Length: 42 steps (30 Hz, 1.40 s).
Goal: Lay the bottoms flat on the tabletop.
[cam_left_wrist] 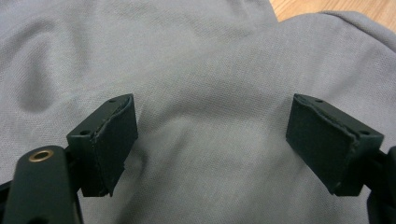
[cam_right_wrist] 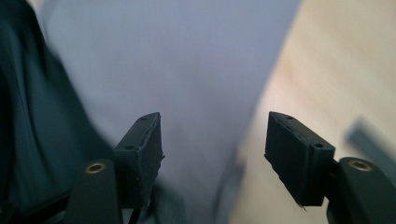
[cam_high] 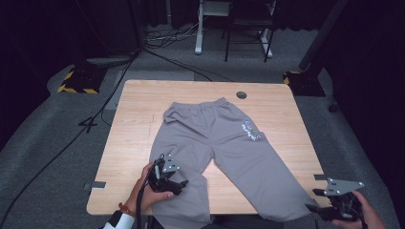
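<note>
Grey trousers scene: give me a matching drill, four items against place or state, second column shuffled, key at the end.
Column one:
1. left gripper
2. right gripper
3. grey trousers
4. logo print

Column two:
A. spread flat on the wooden table, waistband at the far side
B. off the table's near right corner, jaws open, beside a leg hem
C. on the trouser front near the right hip
D. over the leg at the left of the high view, jaws open, cloth lying under them

Pairs: 1-D, 2-B, 3-A, 4-C
</note>
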Motion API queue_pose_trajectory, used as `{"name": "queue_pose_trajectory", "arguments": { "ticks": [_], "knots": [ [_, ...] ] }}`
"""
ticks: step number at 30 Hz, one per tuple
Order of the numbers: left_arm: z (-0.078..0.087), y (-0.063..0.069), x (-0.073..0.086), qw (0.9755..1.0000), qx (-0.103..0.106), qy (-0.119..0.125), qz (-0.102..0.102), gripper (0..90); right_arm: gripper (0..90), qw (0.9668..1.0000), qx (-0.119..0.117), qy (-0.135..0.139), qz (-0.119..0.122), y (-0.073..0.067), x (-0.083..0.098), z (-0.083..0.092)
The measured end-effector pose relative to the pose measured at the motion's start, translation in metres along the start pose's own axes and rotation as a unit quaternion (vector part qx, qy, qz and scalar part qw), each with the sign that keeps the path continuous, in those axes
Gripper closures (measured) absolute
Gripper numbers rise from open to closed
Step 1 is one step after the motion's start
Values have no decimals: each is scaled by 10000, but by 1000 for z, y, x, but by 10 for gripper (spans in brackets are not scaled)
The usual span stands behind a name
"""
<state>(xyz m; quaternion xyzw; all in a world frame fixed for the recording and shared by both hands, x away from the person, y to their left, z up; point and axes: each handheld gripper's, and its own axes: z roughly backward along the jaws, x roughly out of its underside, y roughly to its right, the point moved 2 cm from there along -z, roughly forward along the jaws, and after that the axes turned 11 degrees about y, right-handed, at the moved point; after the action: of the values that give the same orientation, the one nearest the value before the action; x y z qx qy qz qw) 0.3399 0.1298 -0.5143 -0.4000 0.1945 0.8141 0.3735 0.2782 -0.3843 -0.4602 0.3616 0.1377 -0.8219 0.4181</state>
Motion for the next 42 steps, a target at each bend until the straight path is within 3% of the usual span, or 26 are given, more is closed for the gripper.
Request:
{"name": "queue_pose_trajectory", "arguments": {
  "ticks": [2,5,9,11,12,15,17,19,21,24,29,32,34,35,39,42],
  "knots": [
    [0,-3,0,10000,3,-1,-15,163,374,9997,-47,235,72,3,-19,-14],
    [-3,-9,-2,10000,-4,48,-6,162,380,9977,-32,605,290,11,-55,-53],
    [-8,-16,-5,10000,43,58,-40,153,391,9968,-145,644,456,19,-93,-111],
    [-9,-21,-8,9999,-154,8,68,151,409,9965,-281,699,367,24,-108,-136],
    [-9,-25,-9,9994,-315,54,161,153,420,9970,-160,683,331,26,-114,-144],
    [-8,-37,-12,9977,-487,241,405,168,432,9965,-30,817,169,39,-135,-171],
    [-9,-48,-15,9961,-685,204,527,191,440,9967,180,790,5,50,-143,-186],
    [-15,-59,-18,9952,-733,142,636,201,438,9966,354,715,-183,62,-151,-201],
    [-25,-69,-21,9945,-793,31,687,186,419,9967,494,597,-223,72,-158,-214],
    [-39,-81,-32,9959,-679,-9,594,165,423,9960,403,586,-547,87,-164,-231],
    [-63,-94,-47,9973,-514,201,483,160,416,9935,407,660,-838,98,-167,-244],
    [-82,-102,-61,9962,-649,210,535,161,413,9913,599,662,-971,104,-165,-243],
    [-96,-102,-72,9969,-569,223,496,161,416,9897,722,613,-1078,110,-161,-239],
    [-102,-103,-77,9976,-526,193,406,163,416,9870,867,613,-1203,114,-157,-235],
    [-130,-100,-98,9980,-479,193,378,166,410,9802,1230,567,-1444,130,-140,-220],
    [-149,-96,-113,9987,-374,199,272,167,408,9718,1537,510,-1714,145,-119,-199]
  ]
}}
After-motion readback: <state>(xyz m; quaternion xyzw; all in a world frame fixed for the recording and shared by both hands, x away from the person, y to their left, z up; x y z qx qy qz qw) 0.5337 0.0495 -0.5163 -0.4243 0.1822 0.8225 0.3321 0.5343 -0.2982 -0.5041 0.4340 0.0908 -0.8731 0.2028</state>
